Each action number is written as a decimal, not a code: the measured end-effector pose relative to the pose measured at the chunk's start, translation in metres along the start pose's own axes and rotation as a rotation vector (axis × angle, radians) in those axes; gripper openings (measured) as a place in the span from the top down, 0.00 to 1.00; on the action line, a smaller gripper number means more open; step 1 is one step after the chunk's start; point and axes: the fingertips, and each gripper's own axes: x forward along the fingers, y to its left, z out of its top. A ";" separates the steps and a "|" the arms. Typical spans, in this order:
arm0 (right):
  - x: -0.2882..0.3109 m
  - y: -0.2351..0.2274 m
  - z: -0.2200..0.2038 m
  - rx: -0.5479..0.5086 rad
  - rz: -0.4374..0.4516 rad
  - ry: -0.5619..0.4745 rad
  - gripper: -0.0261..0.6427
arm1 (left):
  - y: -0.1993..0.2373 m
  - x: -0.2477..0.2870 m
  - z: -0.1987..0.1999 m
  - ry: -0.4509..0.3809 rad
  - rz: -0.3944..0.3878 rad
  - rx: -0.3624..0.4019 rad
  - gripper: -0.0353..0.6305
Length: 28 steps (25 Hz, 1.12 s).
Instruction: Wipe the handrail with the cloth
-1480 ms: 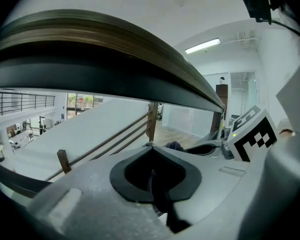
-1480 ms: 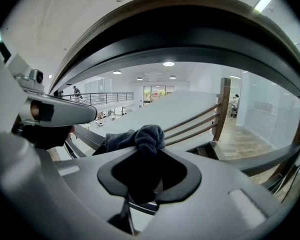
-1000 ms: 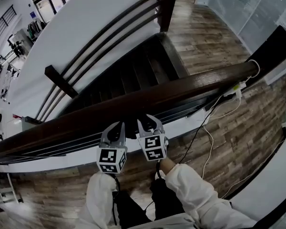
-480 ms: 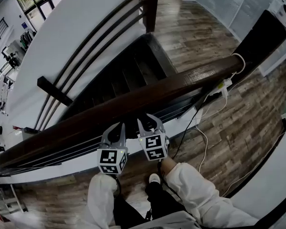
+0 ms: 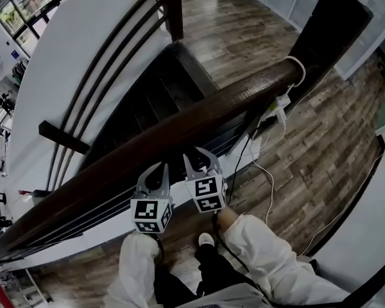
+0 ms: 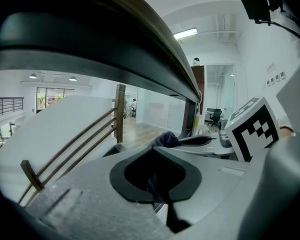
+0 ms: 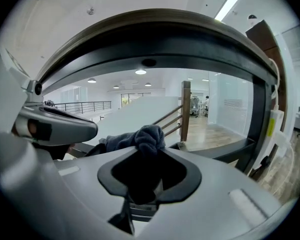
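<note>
Our right gripper is clamped on the dark blue-grey cloth, which bunches up at the tips of its jaws; our left gripper sits just beside it with its jaws apart and nothing between them. In the right gripper view the cloth hangs just below the dark wooden handrail, which arches overhead; we cannot tell whether cloth and rail touch. In the head view both grippers reach up to the near edge of the rail, side by side, marker cubes facing us; our white sleeves trail down behind them. The rail runs slantwise from lower left up to a dark newel post at upper right; a white cable loops round that end and drops to the wood-plank floor. Beyond the rail a dark staircase descends; on its far side a white wall carries three dark parallel rails.
</note>
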 end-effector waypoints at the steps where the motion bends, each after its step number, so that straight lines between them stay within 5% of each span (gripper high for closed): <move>1: 0.000 -0.012 -0.001 0.005 -0.014 0.000 0.82 | -0.005 0.007 0.000 0.001 -0.009 0.002 0.95; 18: -0.012 -0.187 0.001 0.072 -0.249 -0.034 0.82 | -0.095 0.071 -0.005 0.046 -0.163 0.000 0.95; 28: -0.018 -0.242 0.000 0.093 -0.360 -0.037 0.82 | -0.100 0.058 -0.002 0.053 -0.166 0.011 0.95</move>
